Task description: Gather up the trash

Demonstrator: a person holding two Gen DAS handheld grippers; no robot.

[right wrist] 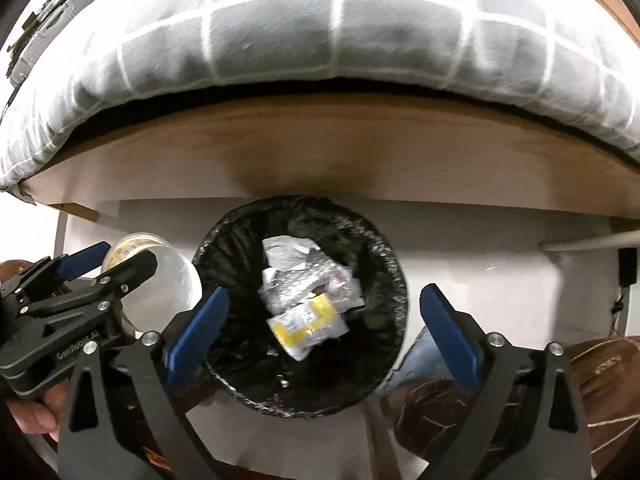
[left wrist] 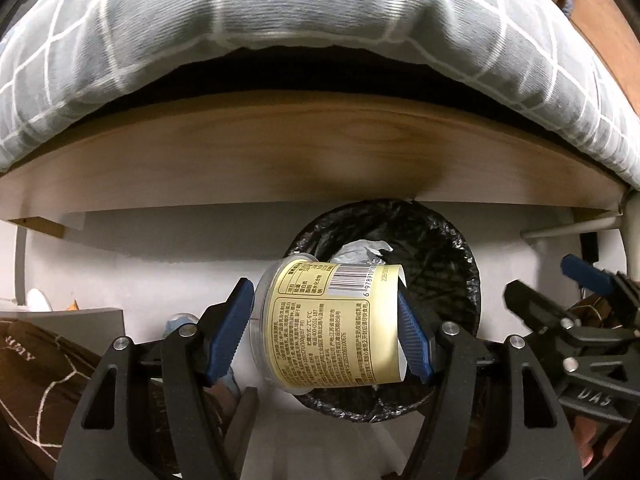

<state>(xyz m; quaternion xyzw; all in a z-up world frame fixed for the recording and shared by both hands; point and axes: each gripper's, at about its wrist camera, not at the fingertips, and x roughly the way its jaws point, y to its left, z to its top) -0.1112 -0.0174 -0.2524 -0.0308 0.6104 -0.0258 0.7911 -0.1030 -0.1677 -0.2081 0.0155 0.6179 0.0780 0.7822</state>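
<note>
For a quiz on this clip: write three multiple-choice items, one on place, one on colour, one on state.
1. Where is the bin?
A. on the bed
B. on the floor by the bed frame
C. on a chair

2. What colour is the bin liner?
A. black
B. white
C. blue

3. What is the state of the left tool?
A. open and empty
B. shut on the tub
C. out of view

Key: 1 B, it stands below the wooden frame; 2 A, glossy black plastic; 3 B, both pads press on the tub.
</note>
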